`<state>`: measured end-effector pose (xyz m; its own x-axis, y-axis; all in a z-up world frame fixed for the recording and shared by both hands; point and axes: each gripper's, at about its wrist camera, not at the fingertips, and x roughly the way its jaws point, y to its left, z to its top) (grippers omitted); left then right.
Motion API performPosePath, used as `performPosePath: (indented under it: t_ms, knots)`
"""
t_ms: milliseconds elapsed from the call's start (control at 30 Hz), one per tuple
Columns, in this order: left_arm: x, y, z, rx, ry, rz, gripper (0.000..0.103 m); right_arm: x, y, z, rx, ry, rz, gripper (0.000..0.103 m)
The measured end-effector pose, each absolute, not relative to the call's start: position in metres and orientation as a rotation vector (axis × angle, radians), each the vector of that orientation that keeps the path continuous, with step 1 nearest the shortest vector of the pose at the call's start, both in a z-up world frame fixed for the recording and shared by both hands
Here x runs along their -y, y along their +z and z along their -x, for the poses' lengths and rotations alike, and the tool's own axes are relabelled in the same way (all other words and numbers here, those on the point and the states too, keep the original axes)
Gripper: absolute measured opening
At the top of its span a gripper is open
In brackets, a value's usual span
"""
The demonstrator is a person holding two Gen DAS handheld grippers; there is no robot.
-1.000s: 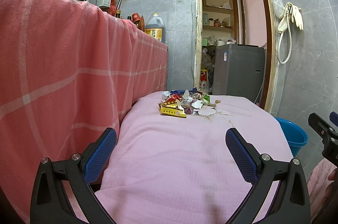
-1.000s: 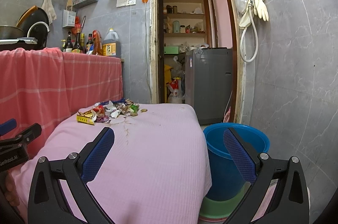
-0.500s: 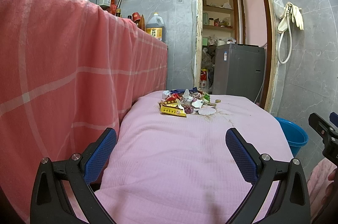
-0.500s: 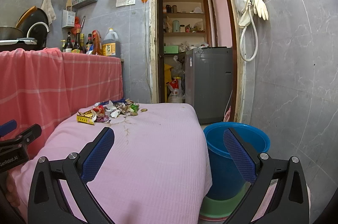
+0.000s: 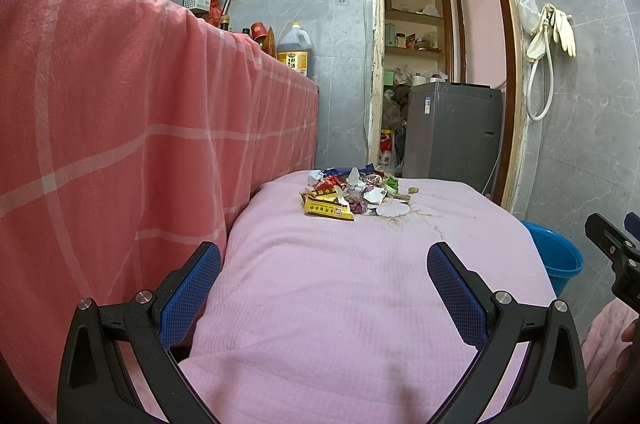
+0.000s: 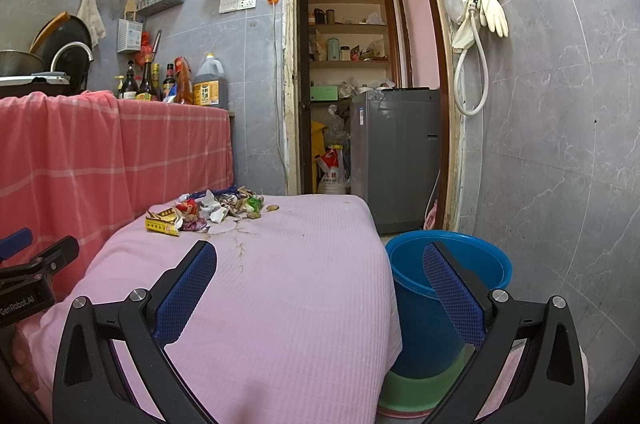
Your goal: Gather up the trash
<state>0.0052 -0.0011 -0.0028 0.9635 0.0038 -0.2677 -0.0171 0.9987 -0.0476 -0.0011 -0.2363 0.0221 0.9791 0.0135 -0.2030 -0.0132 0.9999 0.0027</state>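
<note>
Between my two sets of black fingers with blue mesh pads, nothing is held: the left gripper [image 5: 323,288] is spread wide over the near end of the pink ribbed cloth covering the table [image 5: 340,304], and the right gripper [image 6: 320,288] is just as wide, empty, its right pad framing the bucket.

Farther out, at the far end of that cloth, sits the heap of mixed trash [image 5: 354,194]: a flat yellow carton with red print at the front, crumpled red, blue and green wrappers, torn white paper, a pale round disc, and a small brownish scrap [image 6: 273,208] lying apart on the right. A brown stain runs across the cloth beside the heap.

Beside the table's right edge stands the round blue plastic bucket [image 6: 492,260], resting in a green basin [image 6: 420,384]. What I can see of its inner wall is bare; its bottom is hidden, so I cannot tell whether anything is inside.

I judge the collecting hardly begun: the heap looks whole and well apart from both grippers. Everything remains to be picked up and carried to the bucket.
</note>
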Motion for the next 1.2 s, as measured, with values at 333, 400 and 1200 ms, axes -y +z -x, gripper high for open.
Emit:
performPosePath:
  t_ms: [333,400,1200]
  knots:
    - [-0.0006,-0.0040,-0.0051,-0.271,0.010,0.051,0.101,0.2367,0.0215,0.0001,-0.206,0.014,-0.003,0.103]
    - [-0.0013,-0.0042,-0.0052,-0.271,0.011,0.052,0.101,0.2365,0.0218,0.0002,-0.205,0.013,-0.003,0.103]
    - [-0.0025,-0.0057,-0.0056,-0.274,0.013,0.048,0.101,0.2371,0.0167,-0.0042,-0.217,0.015,-0.009,0.103]
